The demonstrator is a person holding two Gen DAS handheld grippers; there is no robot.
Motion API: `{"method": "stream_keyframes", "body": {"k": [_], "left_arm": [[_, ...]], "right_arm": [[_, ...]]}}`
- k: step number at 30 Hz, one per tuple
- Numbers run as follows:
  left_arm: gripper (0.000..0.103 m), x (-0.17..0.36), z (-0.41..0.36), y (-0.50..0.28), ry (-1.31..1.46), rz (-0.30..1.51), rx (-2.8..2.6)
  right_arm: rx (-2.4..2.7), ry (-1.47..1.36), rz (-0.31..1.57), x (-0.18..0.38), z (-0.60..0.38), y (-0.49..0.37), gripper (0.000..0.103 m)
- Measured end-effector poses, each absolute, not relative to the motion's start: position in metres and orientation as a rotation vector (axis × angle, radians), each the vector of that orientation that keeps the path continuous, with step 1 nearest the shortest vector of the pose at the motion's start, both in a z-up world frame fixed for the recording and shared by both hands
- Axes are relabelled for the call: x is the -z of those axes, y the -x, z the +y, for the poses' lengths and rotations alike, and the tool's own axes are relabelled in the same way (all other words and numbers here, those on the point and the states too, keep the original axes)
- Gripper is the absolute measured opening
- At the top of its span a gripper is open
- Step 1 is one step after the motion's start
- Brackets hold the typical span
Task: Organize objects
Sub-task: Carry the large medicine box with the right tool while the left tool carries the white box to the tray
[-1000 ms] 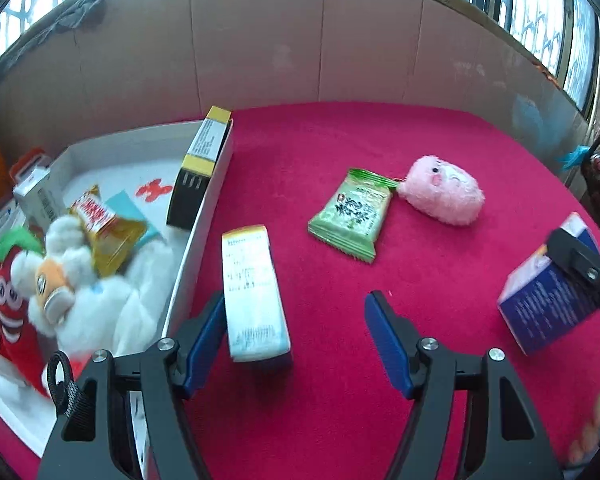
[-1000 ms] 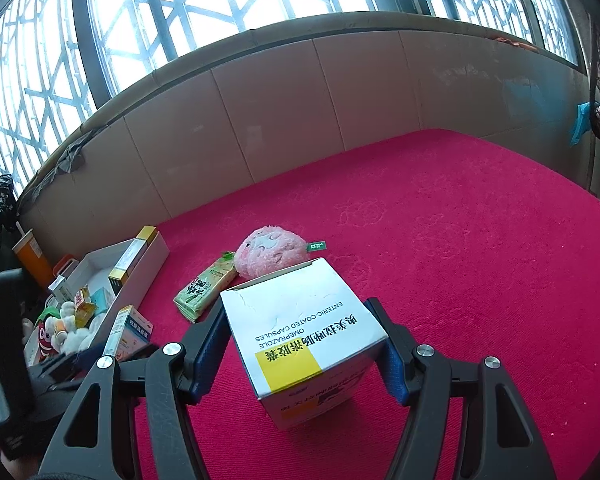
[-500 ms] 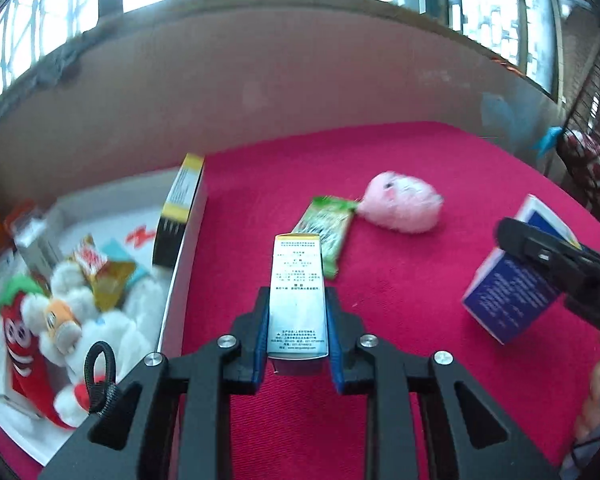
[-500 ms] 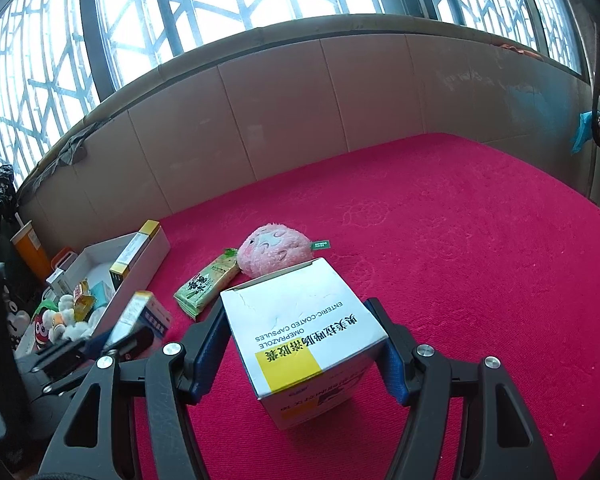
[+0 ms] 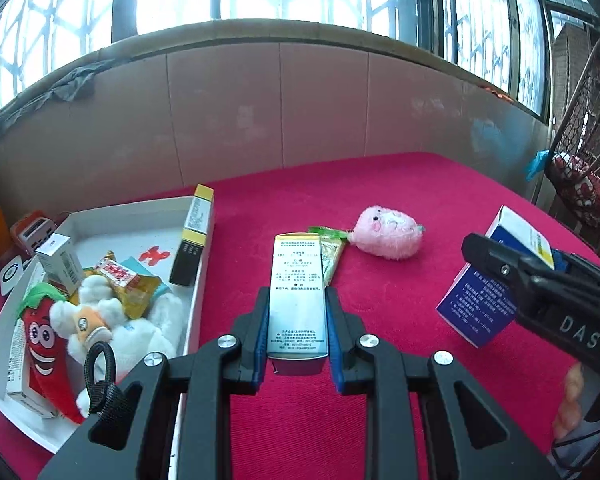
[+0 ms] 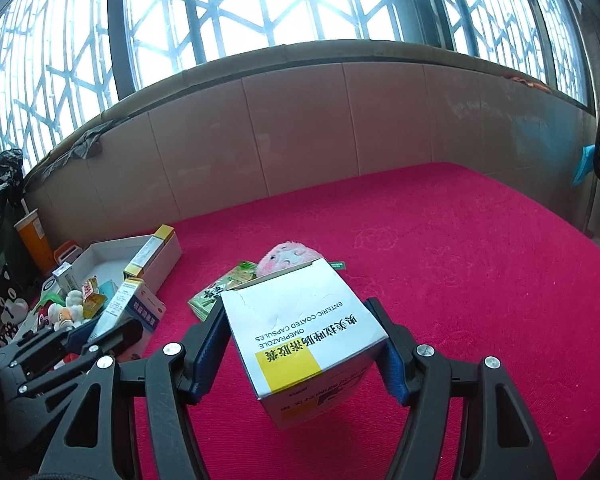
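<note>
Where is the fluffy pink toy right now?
The fluffy pink toy lies on the red cloth, right of the green snack packet in the left wrist view.

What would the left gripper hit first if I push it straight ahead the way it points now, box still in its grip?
Likely the green snack packet, lying just beyond the held slim box that the left gripper clamps. The pink plush sits further right. Depth is unclear; the lifted box might pass over it.
</note>
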State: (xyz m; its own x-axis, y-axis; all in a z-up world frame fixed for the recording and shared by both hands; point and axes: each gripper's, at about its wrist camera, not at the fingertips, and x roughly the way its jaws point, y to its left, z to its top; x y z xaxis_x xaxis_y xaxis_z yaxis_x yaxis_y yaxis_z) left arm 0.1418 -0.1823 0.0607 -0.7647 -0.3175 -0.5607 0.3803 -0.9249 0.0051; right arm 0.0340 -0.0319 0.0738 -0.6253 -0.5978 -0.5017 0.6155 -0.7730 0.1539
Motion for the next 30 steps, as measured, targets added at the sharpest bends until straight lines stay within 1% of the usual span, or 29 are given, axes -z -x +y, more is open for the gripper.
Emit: {"method": "stream_keyframes", "body": {"k": [16,30], "left_arm": [[0.023,-0.078,-0.208,-0.174,-0.678,0.225,2.627],[0.024,-0.079,-0.244,-0.207,-0.592,0.327,2.579]], "right_arm": [[2.333,-0.67,0.159,-0.083,-0.056,-0.06,0.071],[2.28,-0.652,0.264,-0.084,-0.091,-0.08,0.071]]}}
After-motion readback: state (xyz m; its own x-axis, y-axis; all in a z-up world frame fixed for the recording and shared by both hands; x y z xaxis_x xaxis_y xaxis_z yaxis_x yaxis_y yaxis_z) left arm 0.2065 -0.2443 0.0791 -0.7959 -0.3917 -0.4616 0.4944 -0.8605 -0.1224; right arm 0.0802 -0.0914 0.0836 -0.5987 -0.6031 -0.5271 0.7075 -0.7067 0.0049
